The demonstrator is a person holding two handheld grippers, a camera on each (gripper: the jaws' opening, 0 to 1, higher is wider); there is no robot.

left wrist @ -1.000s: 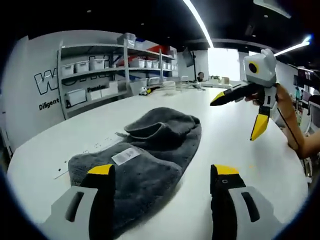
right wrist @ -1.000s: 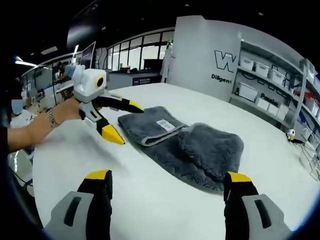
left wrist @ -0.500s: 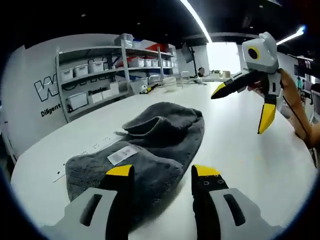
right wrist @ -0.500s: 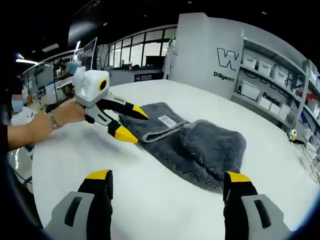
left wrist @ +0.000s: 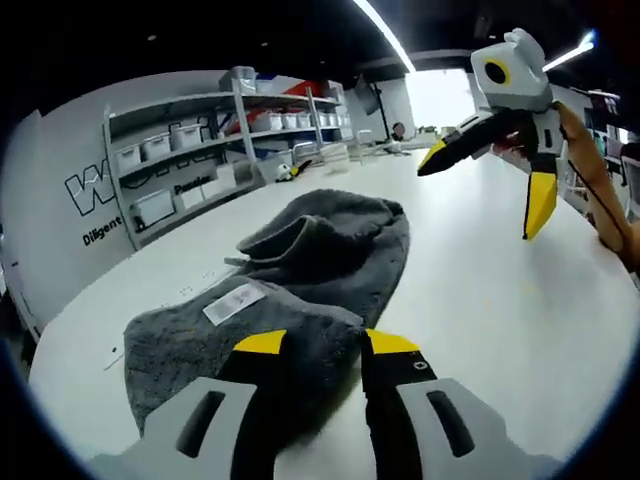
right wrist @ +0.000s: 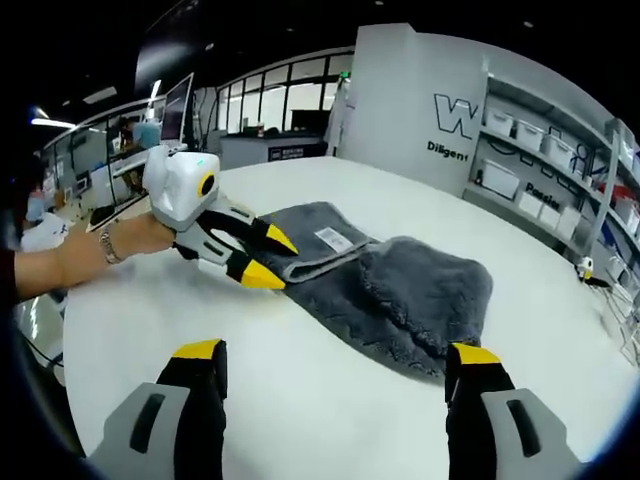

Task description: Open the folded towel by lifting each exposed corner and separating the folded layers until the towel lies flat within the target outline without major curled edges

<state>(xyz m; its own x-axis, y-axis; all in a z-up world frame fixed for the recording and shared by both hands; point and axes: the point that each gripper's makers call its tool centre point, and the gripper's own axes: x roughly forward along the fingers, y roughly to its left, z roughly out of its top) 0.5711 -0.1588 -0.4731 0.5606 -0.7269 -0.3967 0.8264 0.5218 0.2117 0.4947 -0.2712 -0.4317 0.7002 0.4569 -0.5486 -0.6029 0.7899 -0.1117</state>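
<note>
A dark grey plush towel (left wrist: pixel 330 250) lies folded and bunched on the white table (left wrist: pixel 480 300), its white label (left wrist: pixel 233 300) facing up. My left gripper (left wrist: pixel 326 343) has its jaws drawn in on the towel's near edge, with plush between them. In the right gripper view the same towel (right wrist: pixel 400 290) stretches across the middle, and the left gripper (right wrist: pixel 272 258) pinches its label-side corner. My right gripper (right wrist: pixel 339 352) stands open above bare table, short of the towel. From the left gripper view it hovers open in the air, right gripper (left wrist: pixel 487 185), beyond the towel.
Metal shelves (left wrist: pixel 180 170) with white bins line the wall behind the table, shelves (right wrist: pixel 540 170) at the right. A person's hand (right wrist: pixel 110 250) holds the left gripper from the left side. Bare table (right wrist: pixel 300 400) surrounds the towel.
My left gripper has come down to the towel's near corner and its jaws have narrowed from wide apart onto the plush edge. The right gripper stays open, about where it was.
</note>
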